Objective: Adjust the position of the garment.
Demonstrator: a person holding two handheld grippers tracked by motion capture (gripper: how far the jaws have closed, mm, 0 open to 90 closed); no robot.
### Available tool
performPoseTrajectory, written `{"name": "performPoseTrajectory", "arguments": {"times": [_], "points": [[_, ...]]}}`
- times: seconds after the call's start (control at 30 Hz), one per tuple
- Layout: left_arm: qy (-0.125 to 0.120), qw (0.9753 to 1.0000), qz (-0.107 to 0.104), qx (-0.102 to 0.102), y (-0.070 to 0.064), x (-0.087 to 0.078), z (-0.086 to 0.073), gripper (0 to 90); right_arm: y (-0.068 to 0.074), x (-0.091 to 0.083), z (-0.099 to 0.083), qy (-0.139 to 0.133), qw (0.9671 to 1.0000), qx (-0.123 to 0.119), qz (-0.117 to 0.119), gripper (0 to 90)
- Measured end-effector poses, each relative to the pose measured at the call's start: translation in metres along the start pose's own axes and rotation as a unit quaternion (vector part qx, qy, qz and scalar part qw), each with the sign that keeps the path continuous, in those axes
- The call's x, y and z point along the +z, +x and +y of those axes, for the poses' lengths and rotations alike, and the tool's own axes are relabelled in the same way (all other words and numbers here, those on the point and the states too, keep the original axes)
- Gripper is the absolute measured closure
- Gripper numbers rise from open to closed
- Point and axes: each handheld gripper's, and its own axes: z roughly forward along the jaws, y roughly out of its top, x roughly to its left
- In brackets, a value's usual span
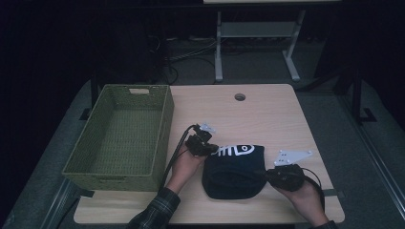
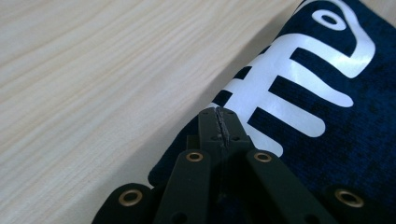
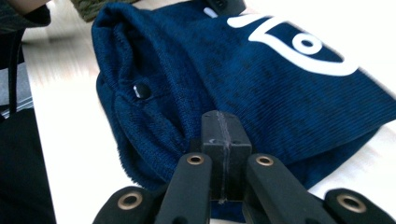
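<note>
A dark blue knitted garment (image 1: 234, 174) with a white print lies folded on the wooden table (image 1: 267, 119), near its front edge. My left gripper (image 1: 213, 150) is at the garment's far left corner, by the print, and is shut on the cloth edge (image 2: 187, 140). The white print (image 2: 299, 70) runs off to the right of its jaws. My right gripper (image 1: 265, 174) is at the garment's near right side, shut on bunched cloth (image 3: 154, 154). The garment (image 3: 261, 93) stretches away beyond the jaws, with the white print (image 3: 299, 46) at the far end.
A green woven basket (image 1: 165, 121) stands empty on the table's left side, close to the left hand. A round cable hole (image 1: 239, 97) sits near the far edge. Beyond the table are another desk's legs (image 1: 218, 47) and cables on the floor.
</note>
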Motion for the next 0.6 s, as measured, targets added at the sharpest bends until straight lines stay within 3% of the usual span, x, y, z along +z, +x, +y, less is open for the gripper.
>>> {"name": "performPoseTrajectory", "arguments": {"times": [0.13, 0.37, 0.6], "points": [[0.009, 0.9999, -0.006, 0.005, 0.001, 0.006, -0.001, 90.0, 0.004, 0.009, -0.007, 0.018, 0.9998, 0.007, 0.010, 89.8], [0.012, 0.9997, -0.020, 0.009, 0.003, 0.015, -0.002, 90.0, 0.016, 0.025, -0.017, 0.047, 0.9989, 0.000, 0.008, 90.0], [0.018, 0.9989, -0.035, 0.025, 0.006, 0.025, 0.004, 90.0, 0.032, 0.034, -0.020, 0.049, 0.9985, -0.004, 0.026, 90.0]]}}
